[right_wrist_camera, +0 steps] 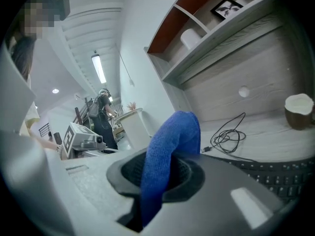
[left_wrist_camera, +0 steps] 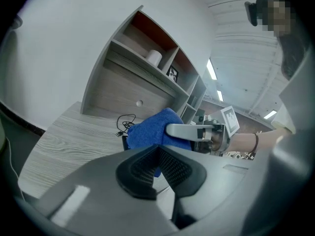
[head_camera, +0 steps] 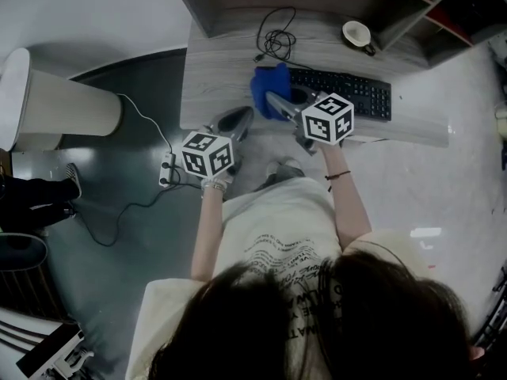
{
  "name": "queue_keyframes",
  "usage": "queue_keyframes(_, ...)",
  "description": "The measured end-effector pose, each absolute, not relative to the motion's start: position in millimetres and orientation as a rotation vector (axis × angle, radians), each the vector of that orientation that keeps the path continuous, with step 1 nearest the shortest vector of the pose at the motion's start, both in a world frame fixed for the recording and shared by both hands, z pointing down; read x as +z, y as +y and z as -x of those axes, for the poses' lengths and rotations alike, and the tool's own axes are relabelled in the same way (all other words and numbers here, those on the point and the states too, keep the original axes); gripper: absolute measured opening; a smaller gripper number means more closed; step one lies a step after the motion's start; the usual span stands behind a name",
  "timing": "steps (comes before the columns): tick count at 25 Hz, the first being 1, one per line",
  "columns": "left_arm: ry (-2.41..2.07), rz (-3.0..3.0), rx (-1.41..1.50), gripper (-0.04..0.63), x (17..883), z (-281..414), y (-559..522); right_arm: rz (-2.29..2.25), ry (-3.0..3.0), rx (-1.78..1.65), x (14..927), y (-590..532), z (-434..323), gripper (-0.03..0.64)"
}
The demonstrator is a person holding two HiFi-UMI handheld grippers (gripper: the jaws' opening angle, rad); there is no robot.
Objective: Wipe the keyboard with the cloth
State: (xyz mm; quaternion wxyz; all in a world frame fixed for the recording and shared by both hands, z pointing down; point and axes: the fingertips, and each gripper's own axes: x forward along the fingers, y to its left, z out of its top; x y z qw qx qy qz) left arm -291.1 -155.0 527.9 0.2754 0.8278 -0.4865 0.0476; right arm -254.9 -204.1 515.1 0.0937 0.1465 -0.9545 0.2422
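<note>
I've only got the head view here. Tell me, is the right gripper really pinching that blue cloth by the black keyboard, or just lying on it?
Observer: Pinching. In the right gripper view the blue cloth is clamped between the jaws of the right gripper and arches up above them.
Operator: And the left gripper, is it carrying anything?
Observer: No. The left gripper view shows the left gripper with its jaws together and nothing between them.
Operator: What's on the open wooden shelves behind the grey wooden desk?
Observer: A white roll and a small framed picture, in neighbouring compartments.
</note>
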Motion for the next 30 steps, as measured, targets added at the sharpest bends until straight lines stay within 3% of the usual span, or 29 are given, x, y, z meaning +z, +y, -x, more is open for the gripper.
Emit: queue_keyframes(30, -1.437, -2.297, 0.031, 0.005, 486, 267, -169, -0.331, -2.964, 0.518, 470, -204, 223, 0.058)
